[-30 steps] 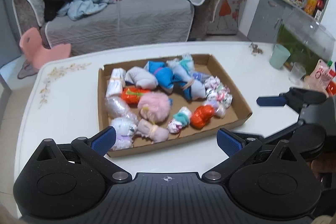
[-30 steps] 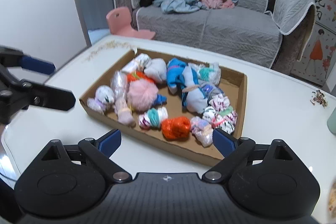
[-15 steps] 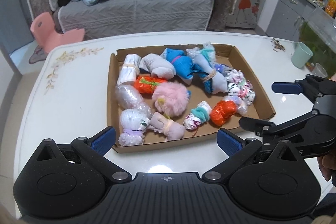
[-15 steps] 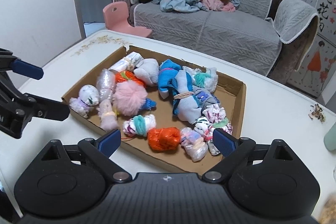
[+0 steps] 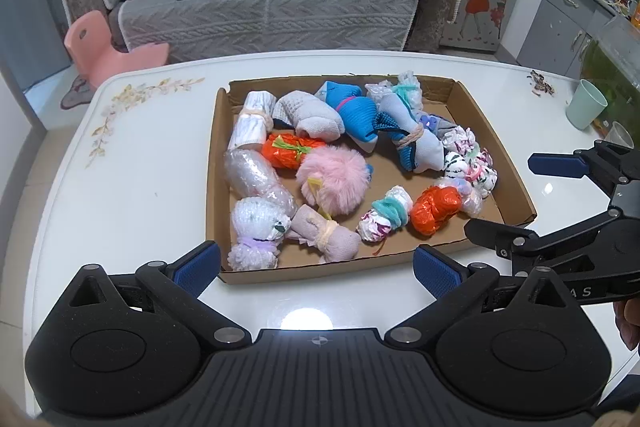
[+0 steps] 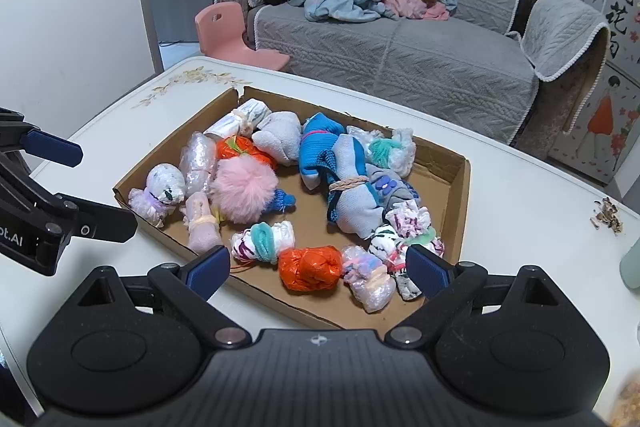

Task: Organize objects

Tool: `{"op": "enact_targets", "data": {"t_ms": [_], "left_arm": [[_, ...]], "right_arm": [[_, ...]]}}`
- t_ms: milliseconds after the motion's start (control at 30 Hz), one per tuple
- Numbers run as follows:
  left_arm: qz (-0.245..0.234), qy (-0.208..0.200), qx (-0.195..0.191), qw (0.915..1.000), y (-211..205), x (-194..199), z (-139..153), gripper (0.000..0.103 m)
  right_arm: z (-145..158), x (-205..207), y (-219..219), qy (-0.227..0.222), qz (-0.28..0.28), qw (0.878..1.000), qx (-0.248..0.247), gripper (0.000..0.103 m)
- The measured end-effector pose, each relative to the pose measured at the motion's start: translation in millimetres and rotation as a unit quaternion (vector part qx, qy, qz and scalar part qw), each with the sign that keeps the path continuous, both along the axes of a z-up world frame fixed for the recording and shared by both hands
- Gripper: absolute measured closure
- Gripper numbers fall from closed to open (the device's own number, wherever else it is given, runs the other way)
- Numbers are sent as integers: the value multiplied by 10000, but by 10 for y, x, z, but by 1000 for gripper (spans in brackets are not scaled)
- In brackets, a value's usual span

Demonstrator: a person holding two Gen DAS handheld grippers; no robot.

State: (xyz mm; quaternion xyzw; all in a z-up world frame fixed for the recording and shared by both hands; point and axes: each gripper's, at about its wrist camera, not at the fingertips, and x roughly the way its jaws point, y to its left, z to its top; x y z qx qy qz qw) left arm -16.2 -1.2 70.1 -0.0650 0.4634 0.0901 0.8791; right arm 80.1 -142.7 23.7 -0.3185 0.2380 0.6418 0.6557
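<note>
The left gripper [image 5: 316,265] hovers with its jaws spread wide and nothing between them, its blue pads [image 5: 198,263] just short of the near wall of the cardboard tray [image 5: 218,155]. The right gripper [image 6: 318,267] is likewise wide apart and empty, its pads bracketing the tray's near corner; in the left wrist view it reaches in from 3 o'clock, beside the tray's right wall. In the right wrist view, directly ahead of the right gripper at 12 o'clock, an orange plastic bundle [image 6: 310,267] lies in the tray, with a clear-wrapped pastel bundle [image 6: 368,281] touching it at 3 o'clock and a white roll banded in teal [image 6: 264,241] at 10 o'clock. In the left wrist view a pink fluffy pom-pom [image 5: 334,181] sits near the tray's middle, a second orange bundle tied in green [image 5: 292,151] just beside it at 10 o'clock, and blue socks [image 5: 358,115] toward 1 o'clock. The tray rests on a white table [image 5: 120,195], with a mint cup [image 5: 586,105] at its 2 o'clock edge and a grey sofa [image 5: 280,7] beyond at 12 o'clock.
</note>
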Motion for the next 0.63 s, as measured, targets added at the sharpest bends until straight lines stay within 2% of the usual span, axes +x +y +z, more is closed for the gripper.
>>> {"op": "enact_targets", "data": {"t_ms": [233,333,533,633], "left_arm": [[-21,-12,49,10000,-29,5,-6,1],[-37,-24,-41,10000,-21,8,-7,1],[-122,-226,-15,9997,-55,-15,51,1],[-8,-100,78,9999,-36,25,17,1]], "right_arm": [[-14,-34,9,-33,65,10000,-54,10],[-17,-30,17,-22,54,10000,-62,10],[-18,-18,22,-16,60,10000,-69,10],[-16,-12,22,-11,50,10000,-53,9]]}}
